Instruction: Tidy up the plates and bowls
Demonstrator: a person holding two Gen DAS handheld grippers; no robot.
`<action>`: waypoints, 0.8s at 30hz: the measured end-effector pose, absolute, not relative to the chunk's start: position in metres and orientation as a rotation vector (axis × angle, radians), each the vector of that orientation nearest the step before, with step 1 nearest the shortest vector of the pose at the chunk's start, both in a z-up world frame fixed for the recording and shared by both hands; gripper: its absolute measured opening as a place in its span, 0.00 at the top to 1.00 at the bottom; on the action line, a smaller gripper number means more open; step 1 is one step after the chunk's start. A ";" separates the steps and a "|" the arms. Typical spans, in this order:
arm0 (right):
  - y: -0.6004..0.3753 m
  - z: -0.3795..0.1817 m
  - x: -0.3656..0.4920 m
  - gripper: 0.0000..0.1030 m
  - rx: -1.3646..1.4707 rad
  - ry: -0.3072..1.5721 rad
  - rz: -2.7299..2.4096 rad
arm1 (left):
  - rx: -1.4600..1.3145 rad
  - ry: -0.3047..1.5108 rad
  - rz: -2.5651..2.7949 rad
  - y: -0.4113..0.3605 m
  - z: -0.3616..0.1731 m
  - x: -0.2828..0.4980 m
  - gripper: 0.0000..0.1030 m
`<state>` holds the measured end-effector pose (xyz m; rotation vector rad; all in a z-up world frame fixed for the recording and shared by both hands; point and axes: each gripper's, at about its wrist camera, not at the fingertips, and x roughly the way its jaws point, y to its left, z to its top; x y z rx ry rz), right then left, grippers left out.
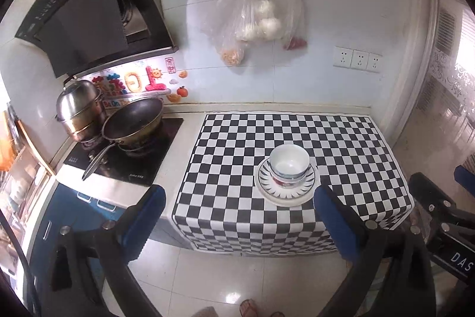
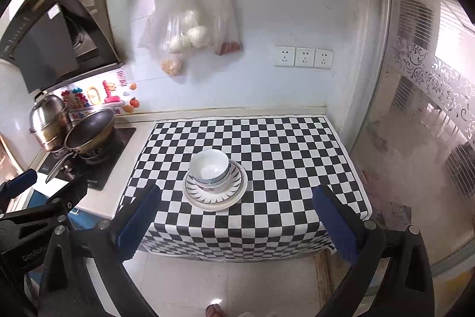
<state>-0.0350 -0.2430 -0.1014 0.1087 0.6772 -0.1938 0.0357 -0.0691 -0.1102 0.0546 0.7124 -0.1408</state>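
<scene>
The checkered cloth (image 2: 267,138) covers the counter from the wall to the front edge, with the stove (image 1: 124,156) off to its left carrying a wok (image 1: 133,124) and a steel steamer pot (image 1: 78,106). On the cloth, toward its front, the plates (image 2: 214,192) lie stacked, a patterned one on a plain white one, and the bowls (image 2: 210,170) sit nested upright in their middle; the pile is round, so no long axis dictates an approach. Both grippers hang back over the floor, short of the counter edge. The right gripper (image 2: 237,216) has its fingers spread wide and empty, and the stack lies just ahead of it, slightly left of centre. The left gripper (image 1: 237,216) is likewise spread and empty, with the stack ahead and to its right. Neither looks clearly nearer; the stack sits nearer centre in the right wrist view, so it probably has the straighter reach.
</scene>
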 end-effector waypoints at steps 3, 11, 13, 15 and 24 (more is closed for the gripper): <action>-0.243 -0.098 -0.052 0.00 0.109 0.681 -0.178 | 0.048 0.719 -0.126 -0.068 -0.108 0.020 0.01; -0.236 -0.082 -0.102 0.00 0.116 0.653 -0.187 | 0.068 0.682 -0.117 -0.060 -0.096 -0.023 0.01; -0.231 -0.077 -0.110 0.00 0.113 0.636 -0.190 | 0.068 0.659 -0.119 -0.054 -0.089 -0.032 0.01; -0.225 -0.071 -0.121 0.00 0.116 0.619 -0.194 | 0.072 0.642 -0.123 -0.048 -0.083 -0.041 0.01; -0.196 -0.056 -0.156 0.00 0.128 0.582 -0.228 | 0.093 0.608 -0.128 -0.022 -0.075 -0.063 0.01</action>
